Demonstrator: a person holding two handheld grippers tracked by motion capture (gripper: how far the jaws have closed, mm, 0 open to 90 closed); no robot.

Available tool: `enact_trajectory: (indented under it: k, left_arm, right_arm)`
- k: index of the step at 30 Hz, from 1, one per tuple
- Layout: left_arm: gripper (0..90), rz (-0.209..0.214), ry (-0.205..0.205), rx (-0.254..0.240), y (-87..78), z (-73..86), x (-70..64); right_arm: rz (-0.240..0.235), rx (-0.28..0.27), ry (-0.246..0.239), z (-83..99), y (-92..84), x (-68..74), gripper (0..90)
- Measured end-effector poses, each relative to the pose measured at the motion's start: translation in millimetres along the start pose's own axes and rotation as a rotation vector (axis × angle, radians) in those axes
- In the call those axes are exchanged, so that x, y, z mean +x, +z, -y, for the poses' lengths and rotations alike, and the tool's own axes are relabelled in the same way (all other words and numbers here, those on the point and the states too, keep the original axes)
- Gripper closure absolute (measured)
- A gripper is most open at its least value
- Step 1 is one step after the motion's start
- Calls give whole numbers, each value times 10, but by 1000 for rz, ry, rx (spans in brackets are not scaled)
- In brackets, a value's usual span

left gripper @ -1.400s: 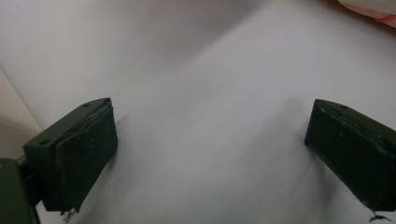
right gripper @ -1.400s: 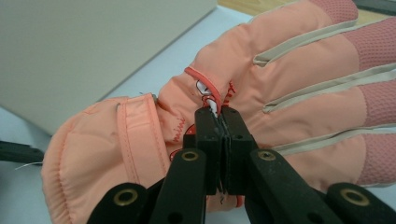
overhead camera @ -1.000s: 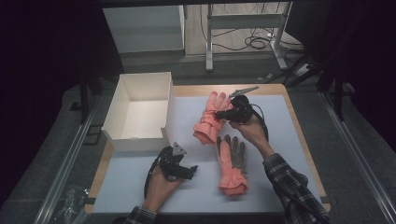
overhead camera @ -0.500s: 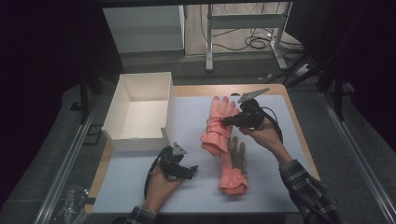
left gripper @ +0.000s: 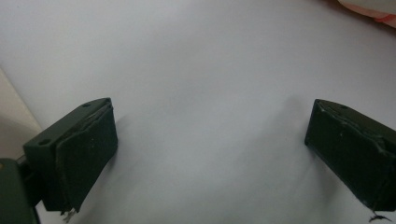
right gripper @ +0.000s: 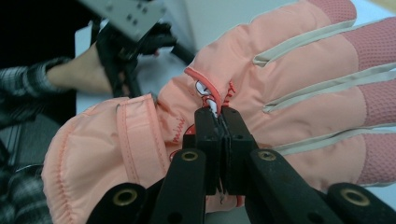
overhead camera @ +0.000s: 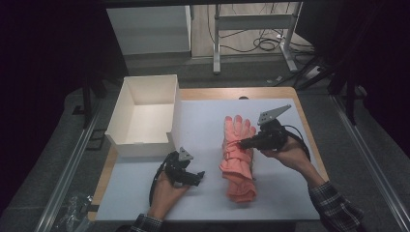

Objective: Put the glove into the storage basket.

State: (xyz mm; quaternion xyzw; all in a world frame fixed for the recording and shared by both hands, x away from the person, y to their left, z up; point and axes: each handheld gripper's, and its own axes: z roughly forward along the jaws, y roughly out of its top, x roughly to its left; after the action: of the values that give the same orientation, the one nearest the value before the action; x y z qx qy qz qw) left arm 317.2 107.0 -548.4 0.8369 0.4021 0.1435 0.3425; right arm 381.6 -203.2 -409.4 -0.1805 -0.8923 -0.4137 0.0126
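We have the desk (overhead camera: 285,193) under its pale mat, with the white box (overhead camera: 145,116) open at the far left and free room on the mat all round. The pink gloves (overhead camera: 238,154) lie stacked mid-mat; our right gripper (overhead camera: 240,143) is clenched on the upper glove's red clip loop (right gripper: 210,93). Next, we judge, carry it to the box, clearing its near wall. Our left gripper (overhead camera: 199,177) rests released, empty.

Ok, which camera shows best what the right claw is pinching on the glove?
The right gripper view: the right claw is shut on the red strap on the pink glove's back. The high view shows claw and glove from afar, strap tiny. The left gripper view catches only a glove edge.
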Motion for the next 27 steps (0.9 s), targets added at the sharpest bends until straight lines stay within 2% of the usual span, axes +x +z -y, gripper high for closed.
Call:
enact_trajectory:
  k: [6, 12, 16, 19, 23, 27]
  left_arm:
    - [23, 2, -3, 1, -1, 0, -2]
    - [23, 0, 1, 0, 0, -1, 1]
    - [23, 0, 1, 0, 0, 0, 1]
    - [23, 0, 0, -1, 0, 1, -1]
    - [23, -1, -1, -1, 1, 1, -2]
    - [23, 0, -1, 0, 1, 1, -2]
  right_arm:
    - [-36, 36, -23, 182, -16, 110, 867]
    - [-54, 90, -43, 364, 141, 105, 863]
    - [5, 118, -66, 412, 254, 98, 846]
    - [43, 148, -113, 444, 338, 126, 831]
    - [45, 127, -90, 487, 353, 118, 798]
    - [69, 109, -81, 518, 329, 131, 699]
